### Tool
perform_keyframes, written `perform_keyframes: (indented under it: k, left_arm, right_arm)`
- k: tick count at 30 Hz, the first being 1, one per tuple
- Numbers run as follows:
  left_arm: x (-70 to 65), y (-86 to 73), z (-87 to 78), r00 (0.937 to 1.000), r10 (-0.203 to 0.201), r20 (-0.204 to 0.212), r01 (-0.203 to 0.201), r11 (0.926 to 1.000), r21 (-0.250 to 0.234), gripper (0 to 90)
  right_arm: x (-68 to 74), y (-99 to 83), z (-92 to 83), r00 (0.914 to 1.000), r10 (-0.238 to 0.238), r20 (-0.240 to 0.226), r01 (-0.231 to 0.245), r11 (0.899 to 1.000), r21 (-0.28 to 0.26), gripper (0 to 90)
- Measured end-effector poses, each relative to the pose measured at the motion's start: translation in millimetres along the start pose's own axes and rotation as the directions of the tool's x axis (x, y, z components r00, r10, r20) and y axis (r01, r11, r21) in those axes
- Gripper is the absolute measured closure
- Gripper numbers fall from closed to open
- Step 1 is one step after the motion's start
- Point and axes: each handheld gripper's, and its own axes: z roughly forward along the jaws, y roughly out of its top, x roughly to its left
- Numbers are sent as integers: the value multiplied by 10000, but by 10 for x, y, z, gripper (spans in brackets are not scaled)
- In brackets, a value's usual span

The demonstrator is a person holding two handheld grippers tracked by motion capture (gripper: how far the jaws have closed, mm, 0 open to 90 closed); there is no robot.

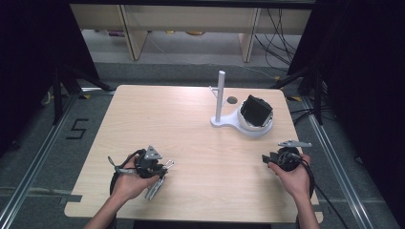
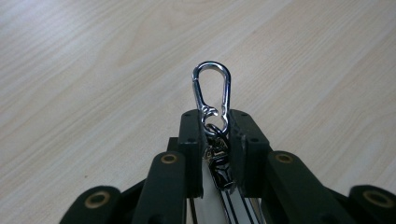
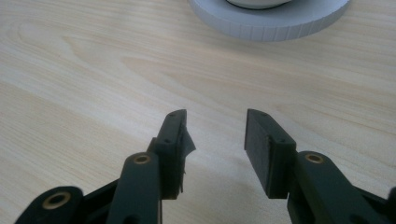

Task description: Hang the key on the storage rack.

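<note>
The shiny silver metal carabiner clip (image 2: 212, 91), with a small dark keyring charm (image 2: 219, 169) hanging behind it, sits pinched between the jaws of the left tongs (image 2: 212, 122). Its rounded loop pokes out past the jaw tips, just above the pale wood-grain counter (image 2: 93, 70). In the high view the left tongs (image 1: 160, 177) are held low over the near-left part of the counter (image 1: 191, 143), with the bright metal of the clip (image 1: 168, 164) and some silvery pieces showing beside the hand.

The right tongs (image 3: 215, 133) stand released, with a clear gap between the 2 jaws and nothing in it. A small ragged dark scrap clings to the inner face of 1 jaw. In the high view the right tongs (image 1: 266, 159) rest near the counter's right edge, well apart from the left.

Beyond them, toward the far right, stands a white plastic stand (image 1: 224, 121) with an upright peg post (image 1: 220, 95) and a round dish base holding a black boxy object (image 1: 255, 110).

By my judgement the pick-up is done: the clip is secured. What remains is likely carrying it to the post and hanging it there, which has not begun.

Much of the keyring is hidden between the jaws, so its full shape is unclear. The silvery pieces under the left hand are too small to identify. The right gripper view cuts off all but the stand's rim (image 3: 271, 21), and the black object's nature cannot be made out.
</note>
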Motion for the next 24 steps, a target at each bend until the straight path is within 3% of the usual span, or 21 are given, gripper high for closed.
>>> perform_keyframes:
  k: [5,6,9,10,16,17,18,20,24]
  left_arm:
    - [13,8,-30,10000,14,-47,-15,9997,-233,756]
    - [17,10,-36,10000,21,-79,-24,9995,-304,756]
    - [22,19,-58,9999,123,-79,-126,9992,-378,756]
    - [23,21,-60,9998,148,-96,-152,9989,-441,756]
    - [41,44,-97,9984,491,-277,-510,9960,-735,756]
    - [37,46,-99,9984,481,-291,-506,9946,-909,756]
    - [13,50,-83,9994,133,-310,-173,9906,-1354,756]
    - [13,60,-97,9990,180,-413,-245,9863,-1629,756]
    - [17,83,-116,9983,172,-558,-287,9767,-2129,756]
  right_arm:
    - [-1,-3,2,9999,51,-98,-52,9999,-132,596]
    - [-27,2,-2,9995,-311,20,311,9994,-161,595]
    - [-29,1,-2,9995,-316,5,316,9994,-149,595]
    - [-2,-5,3,9999,65,-82,-66,9999,-128,595]
    - [-4,-6,3,9999,63,-83,-65,9998,-204,592]
    - [-11,-5,-6,10000,-29,20,29,10000,-80,591]
    - [-11,-5,-8,10000,-15,18,15,10000,-83,591]
    - [-34,-5,-1,9997,-247,22,248,9996,-161,589]
    - [-27,-7,1,9998,-222,-2,222,9996,-180,588]
